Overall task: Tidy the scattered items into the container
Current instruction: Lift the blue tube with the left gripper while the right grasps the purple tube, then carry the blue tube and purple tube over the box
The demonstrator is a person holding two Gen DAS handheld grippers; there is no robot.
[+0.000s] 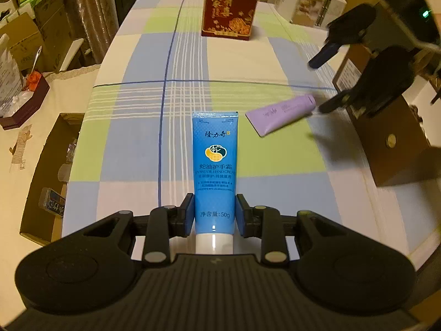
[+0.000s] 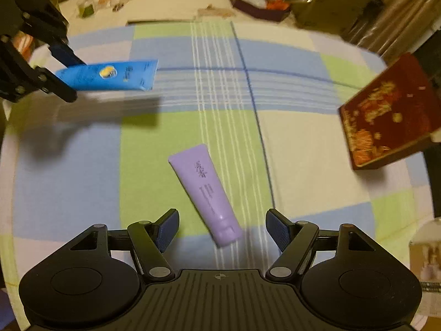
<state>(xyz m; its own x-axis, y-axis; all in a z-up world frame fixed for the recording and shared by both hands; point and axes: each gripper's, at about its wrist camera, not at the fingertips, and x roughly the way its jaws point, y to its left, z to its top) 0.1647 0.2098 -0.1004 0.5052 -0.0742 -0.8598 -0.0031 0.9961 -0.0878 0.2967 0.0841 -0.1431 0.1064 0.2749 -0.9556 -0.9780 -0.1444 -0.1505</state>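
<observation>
1. Blue plastic hand-cream tube with a white cap [image 1: 215,171] sits clamped between the blue pads of the left gripper [image 1: 215,213], cap end nearest the camera, held clear above the checked blue, green and white tablecloth [image 1: 143,99].
2. Beyond it, to the right, a lilac plastic tube [image 2: 205,193] lies flat on the cloth, its cap pointing towards the right gripper [image 2: 222,227].
3. That right gripper hovers with its fingers spread wide apart, one either side of the lilac tube's cap end, not touching it.
4. At the far end of the table stands a dark red rectangular box with gold lettering [image 1: 230,5], well apart from both tubes.
</observation>
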